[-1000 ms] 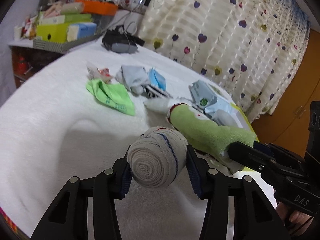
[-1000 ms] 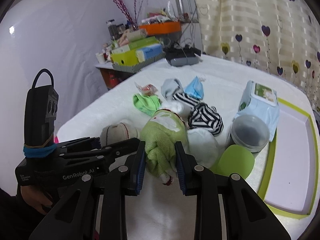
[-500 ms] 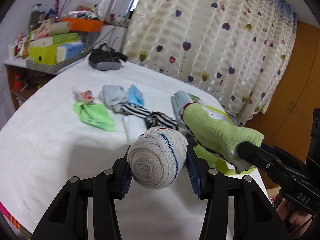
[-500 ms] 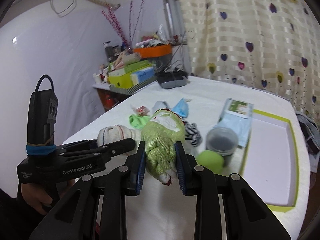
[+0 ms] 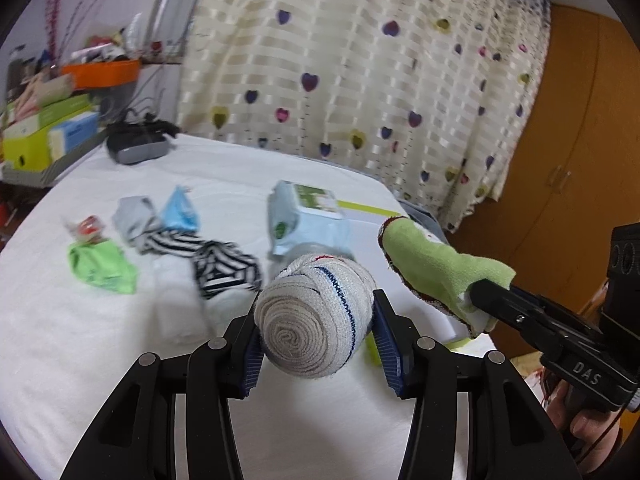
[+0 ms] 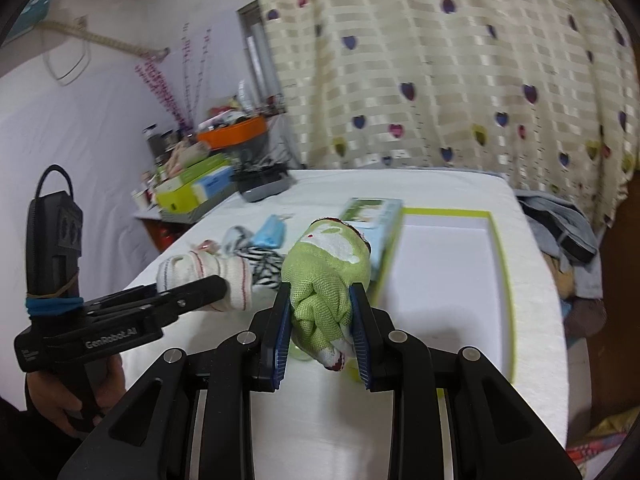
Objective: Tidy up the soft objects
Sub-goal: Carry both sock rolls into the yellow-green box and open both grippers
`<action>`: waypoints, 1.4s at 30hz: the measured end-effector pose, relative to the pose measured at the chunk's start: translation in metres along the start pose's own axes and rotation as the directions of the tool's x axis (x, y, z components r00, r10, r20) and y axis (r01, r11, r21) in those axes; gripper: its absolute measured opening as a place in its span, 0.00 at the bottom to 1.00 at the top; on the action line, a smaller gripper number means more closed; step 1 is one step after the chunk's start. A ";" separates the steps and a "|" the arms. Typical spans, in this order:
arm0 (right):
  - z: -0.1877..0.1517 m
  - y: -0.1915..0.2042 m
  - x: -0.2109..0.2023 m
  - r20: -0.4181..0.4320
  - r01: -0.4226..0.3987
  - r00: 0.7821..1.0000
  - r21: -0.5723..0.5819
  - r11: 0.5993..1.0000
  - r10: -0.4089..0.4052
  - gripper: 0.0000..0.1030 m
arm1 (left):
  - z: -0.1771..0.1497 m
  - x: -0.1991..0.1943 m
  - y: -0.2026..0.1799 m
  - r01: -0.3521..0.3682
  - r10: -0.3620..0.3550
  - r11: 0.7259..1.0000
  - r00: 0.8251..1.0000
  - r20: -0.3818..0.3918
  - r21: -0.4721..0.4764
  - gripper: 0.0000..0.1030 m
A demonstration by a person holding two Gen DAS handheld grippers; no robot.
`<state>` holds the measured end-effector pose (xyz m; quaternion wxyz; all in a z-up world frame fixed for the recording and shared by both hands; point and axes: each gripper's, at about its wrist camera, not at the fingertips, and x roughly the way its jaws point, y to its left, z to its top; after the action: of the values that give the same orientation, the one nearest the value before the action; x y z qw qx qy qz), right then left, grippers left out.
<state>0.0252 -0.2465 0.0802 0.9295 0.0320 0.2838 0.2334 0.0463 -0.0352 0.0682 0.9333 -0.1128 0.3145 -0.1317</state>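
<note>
Socks aloft: my left gripper [image 5: 316,330] clamps a rolled grey sock [image 5: 314,316] between its fingers; my right gripper [image 6: 320,328] pinches a green sock [image 6: 326,276].

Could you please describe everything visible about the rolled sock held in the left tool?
The rolled sock is a tight grey-white knit bundle, its spiral end facing the camera, with thin blue and red stripes around it. The left tool pinches it on both sides, holding it above the white bedcover, touching nothing else.
</note>
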 end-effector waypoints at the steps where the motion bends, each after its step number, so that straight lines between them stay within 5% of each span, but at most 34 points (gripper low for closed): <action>1: 0.000 -0.006 -0.001 0.001 0.010 1.000 0.010 1.000 -0.010 0.28 | 0.001 0.003 -0.005 0.006 -0.006 1.000 1.000 -0.003 0.008 0.46; 20: -0.016 -0.105 0.043 -0.089 0.172 0.983 0.104 0.980 -0.163 0.28 | 0.008 0.085 -0.070 0.050 -0.040 0.994 0.993 -0.114 0.093 0.47; 26: -0.022 -0.114 0.053 -0.124 0.164 0.981 0.096 0.982 -0.151 0.42 | 0.009 0.110 -0.076 0.051 -0.037 0.994 0.988 -0.148 0.096 0.47; 42: -0.023 -0.125 0.031 -0.096 0.177 0.981 0.115 0.978 -0.166 0.42 | 0.004 0.144 -0.095 0.053 -0.030 0.989 0.986 -0.163 0.138 0.50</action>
<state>0.0873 -0.3451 0.0205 0.9294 0.0546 0.3390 0.1356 0.1432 -0.1692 0.0188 0.9077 -0.0417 0.3759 -0.1817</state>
